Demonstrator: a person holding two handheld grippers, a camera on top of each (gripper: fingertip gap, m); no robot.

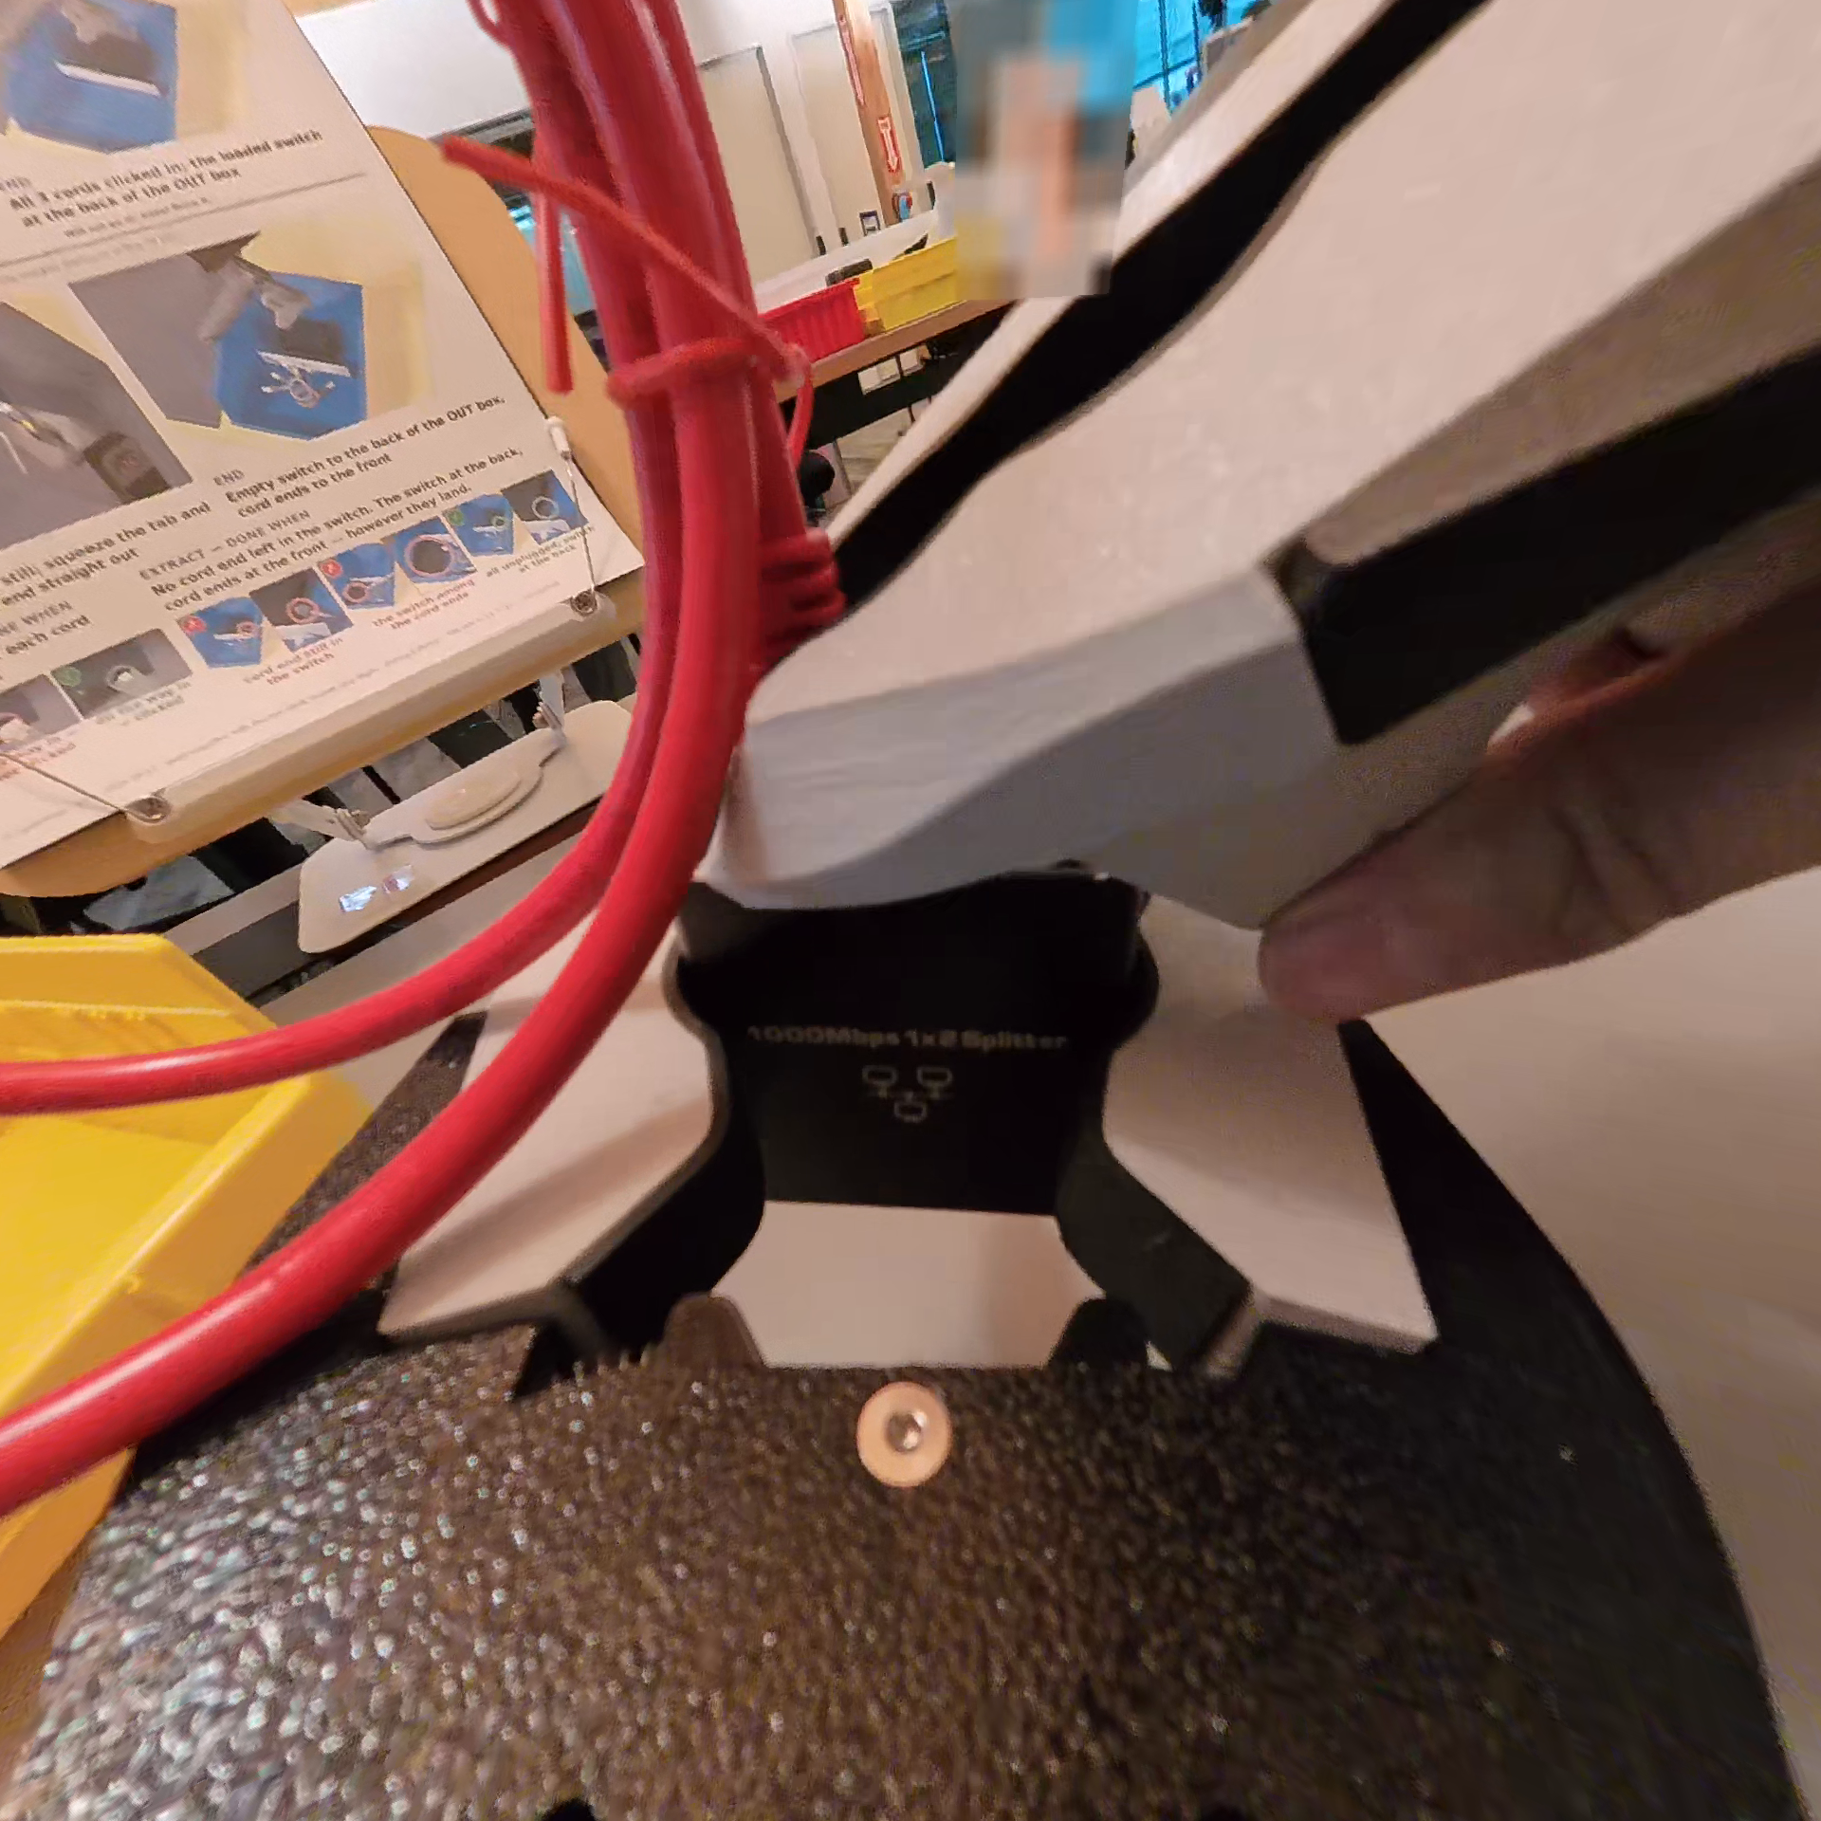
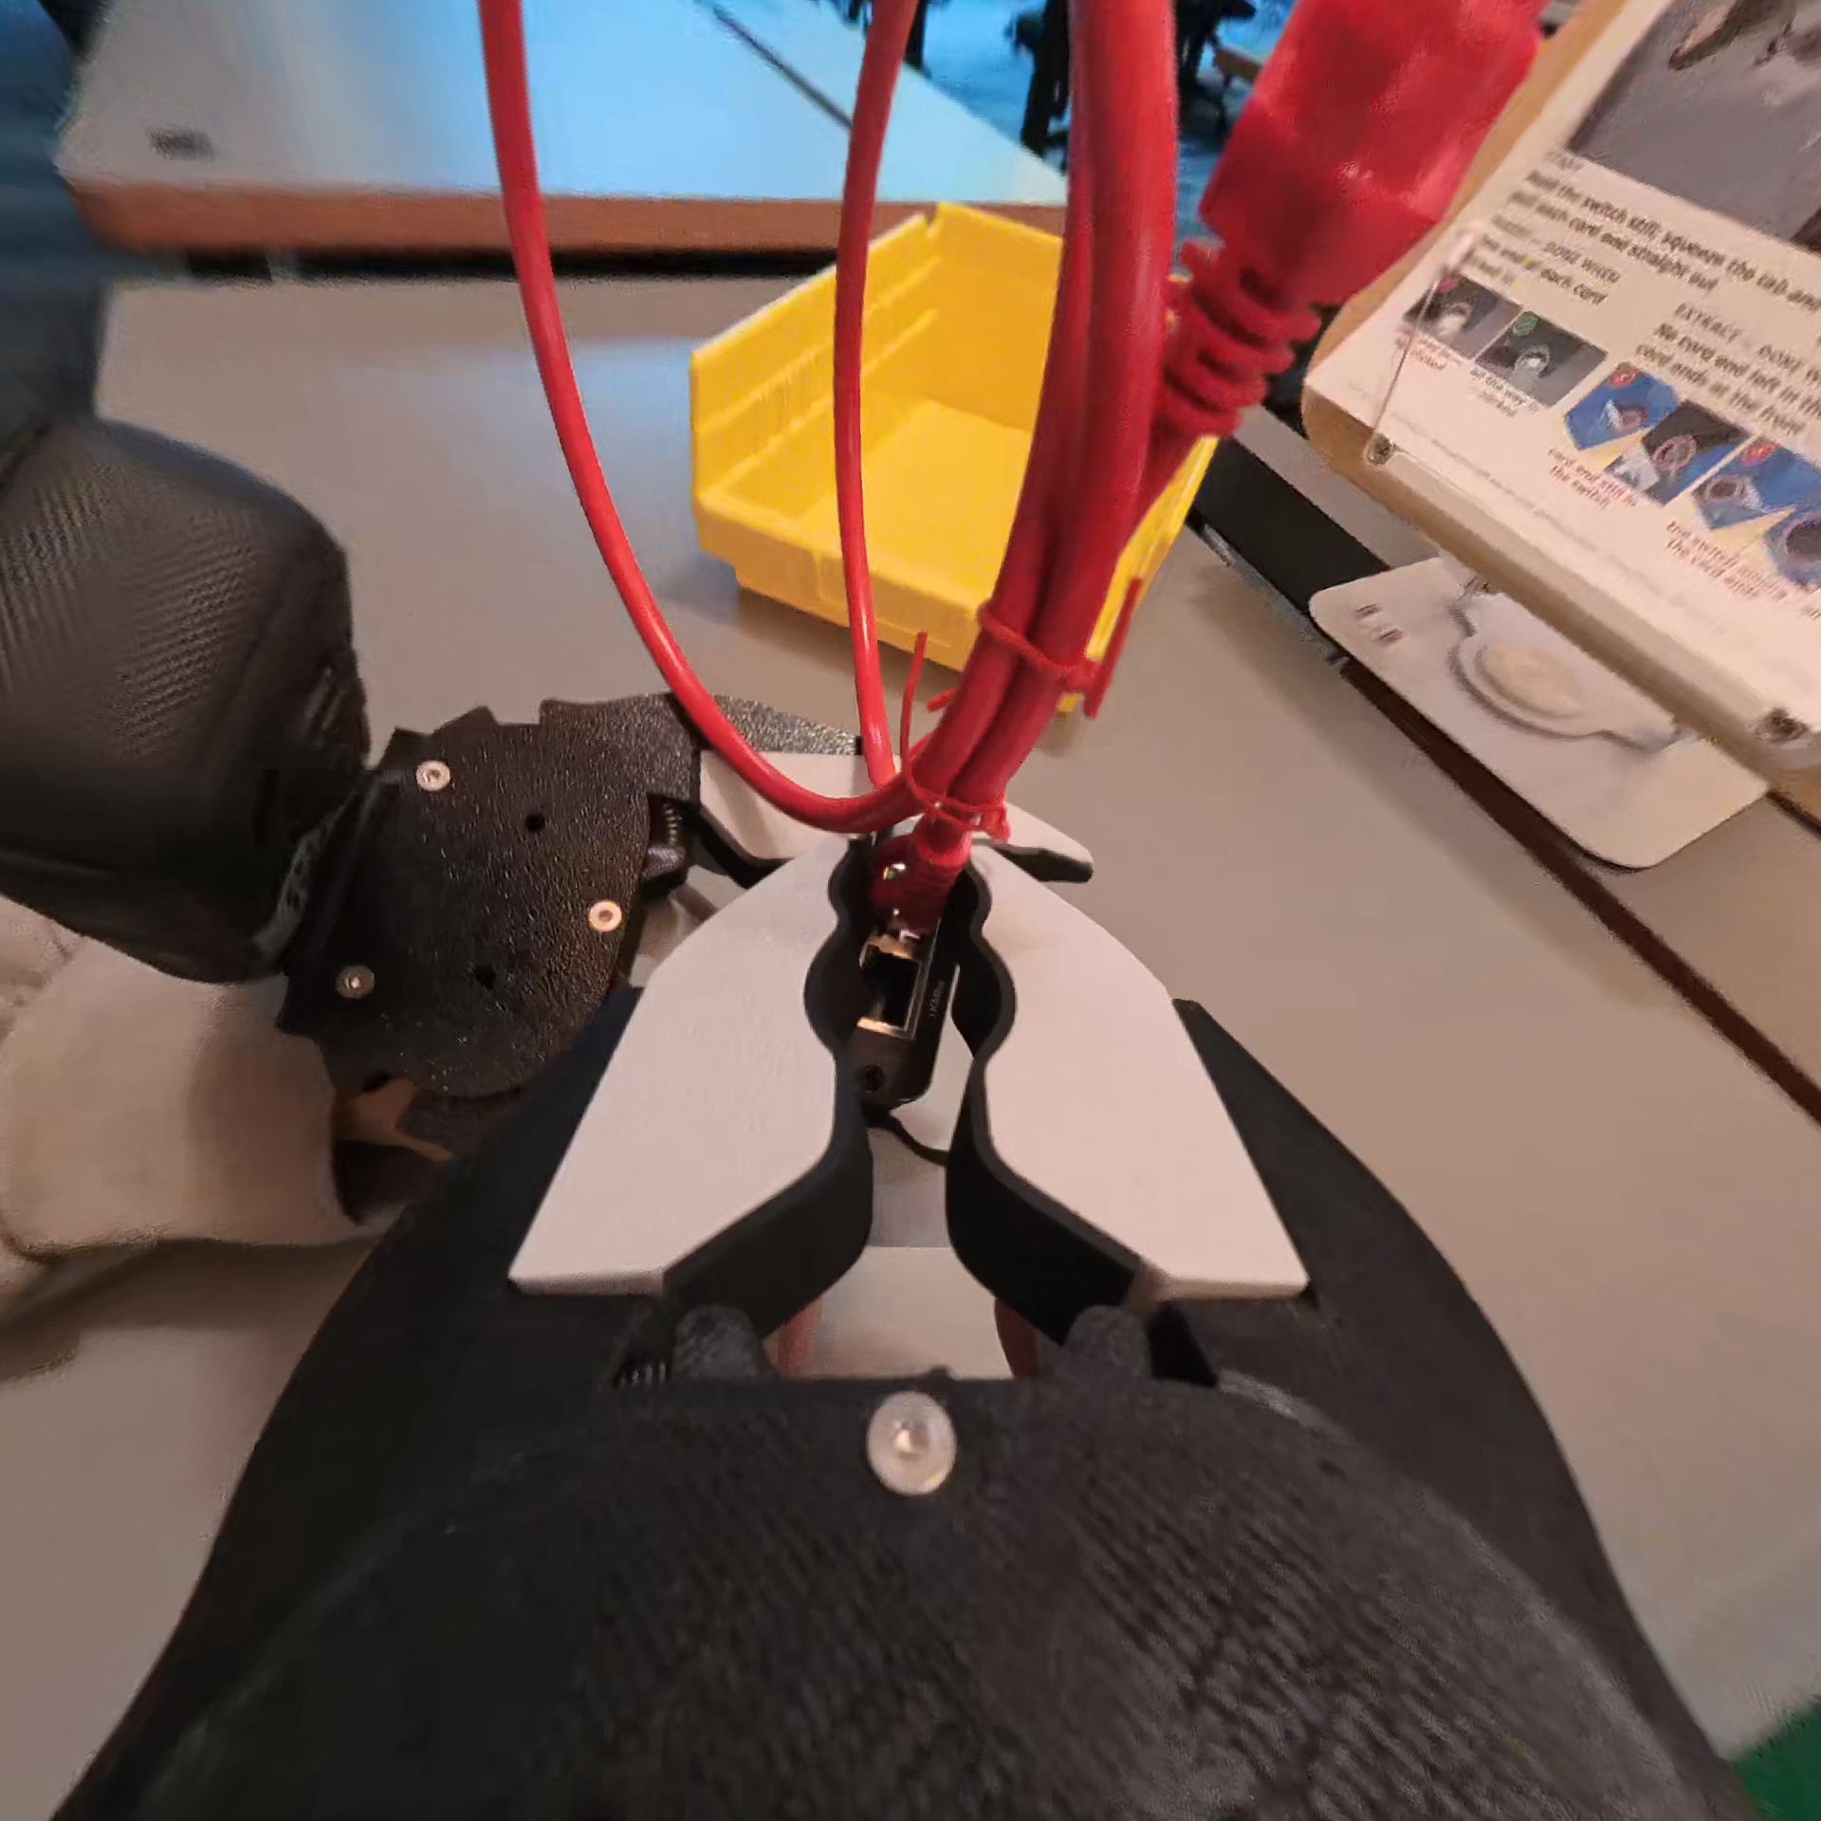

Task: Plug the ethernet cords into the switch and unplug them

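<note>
In the left wrist view my left gripper is shut on the small black switch, gripping it by its two sides. My right gripper comes in from the upper right, above the switch. In the right wrist view the right gripper is shut on the red plug of one cord, right at a port on the switch's edge. I cannot tell how deep the plug sits. The tied bundle of red cords rises from the plug, and it also shows in the left wrist view. Another red plug hangs at the top right.
A yellow bin stands on the grey table behind the grippers, and it sits left of the switch in the left wrist view. An instruction sheet on a stand is to the right. A person's finger rests under the right gripper. The left gripper's tips are roughly 6 centimeters from the right gripper's.
</note>
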